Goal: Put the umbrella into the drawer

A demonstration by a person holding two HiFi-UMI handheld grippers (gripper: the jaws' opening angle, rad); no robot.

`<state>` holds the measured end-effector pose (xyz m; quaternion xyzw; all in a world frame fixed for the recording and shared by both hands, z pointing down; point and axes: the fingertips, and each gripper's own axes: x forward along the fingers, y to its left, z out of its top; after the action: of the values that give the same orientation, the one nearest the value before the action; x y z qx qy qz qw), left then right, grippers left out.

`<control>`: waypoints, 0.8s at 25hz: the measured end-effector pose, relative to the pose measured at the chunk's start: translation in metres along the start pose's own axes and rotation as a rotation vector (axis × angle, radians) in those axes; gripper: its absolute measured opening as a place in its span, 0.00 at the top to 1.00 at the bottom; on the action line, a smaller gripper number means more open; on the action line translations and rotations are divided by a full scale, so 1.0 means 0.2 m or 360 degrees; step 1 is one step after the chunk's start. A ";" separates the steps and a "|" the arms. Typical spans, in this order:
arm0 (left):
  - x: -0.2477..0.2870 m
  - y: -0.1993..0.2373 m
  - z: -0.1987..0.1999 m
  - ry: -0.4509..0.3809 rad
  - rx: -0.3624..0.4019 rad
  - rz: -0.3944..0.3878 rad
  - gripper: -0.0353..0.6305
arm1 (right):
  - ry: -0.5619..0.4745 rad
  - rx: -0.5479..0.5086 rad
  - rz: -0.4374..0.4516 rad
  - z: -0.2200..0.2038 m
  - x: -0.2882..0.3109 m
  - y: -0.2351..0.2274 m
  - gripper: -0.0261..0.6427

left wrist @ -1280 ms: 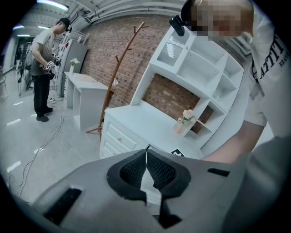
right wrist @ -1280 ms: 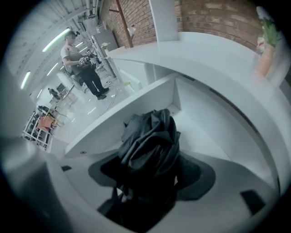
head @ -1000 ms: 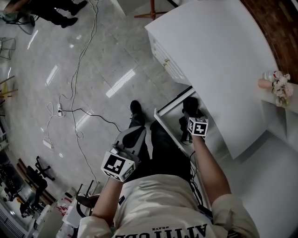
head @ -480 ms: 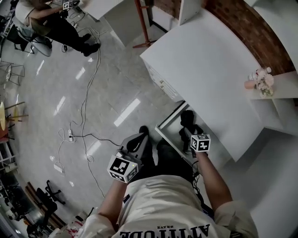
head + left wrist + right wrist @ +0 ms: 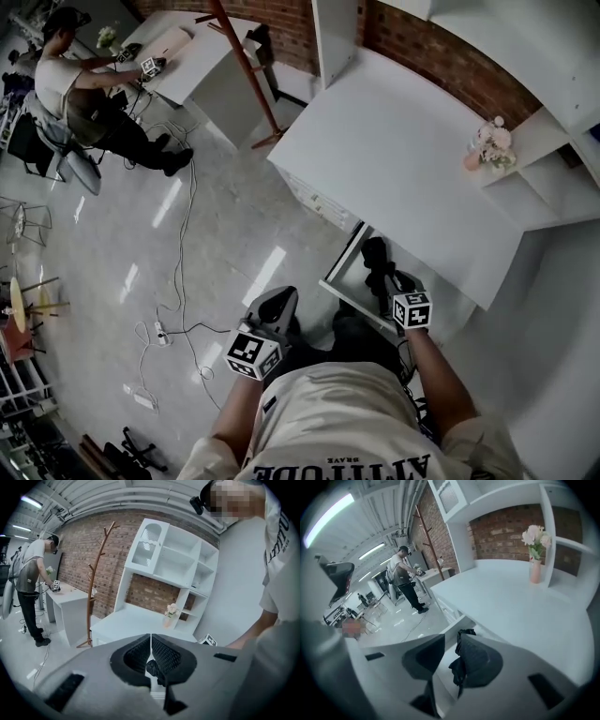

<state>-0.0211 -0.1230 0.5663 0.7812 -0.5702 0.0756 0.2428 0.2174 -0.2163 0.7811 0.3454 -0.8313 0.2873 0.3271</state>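
Umbrella (image 5: 457, 667) in open drawer (image 5: 452, 625); right hand-held gripper (image 5: 450, 641) closing, seemingly empty; left hand-held gripper (image 5: 151, 637) pinched together.

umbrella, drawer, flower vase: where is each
umbrella (image 5: 455, 666), right gripper view, black folded fabric.
drawer (image 5: 341, 255), head view, its white side rim.
flower vase (image 5: 533, 573), right gripper view, vase body.

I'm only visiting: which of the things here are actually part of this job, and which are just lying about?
Part of the job:
- black umbrella, lying inside the drawer
- open drawer

Just lying about:
- vase of flowers on the white desk top
- wooden coat stand
- power strip on the floor
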 end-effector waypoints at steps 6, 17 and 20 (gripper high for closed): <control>-0.22 0.14 -0.02 -0.0023 0.0050 -0.0067 0.91 | -0.0191 -0.0031 -0.0174 0.07 -0.18 0.15 0.87; -0.60 0.39 -0.08 -0.0031 0.0119 -0.0201 0.91 | -0.0430 -0.0027 -0.0470 0.07 -0.51 0.52 0.92; -0.68 0.44 -0.10 -0.0035 0.0135 -0.0258 0.91 | -0.0450 -0.0021 -0.0550 0.02 -0.57 0.59 0.92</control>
<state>-0.1456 -0.0188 0.5563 0.8352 -0.5039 0.0712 0.2084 0.1881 -0.1046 0.6639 0.5174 -0.7993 0.1701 0.2539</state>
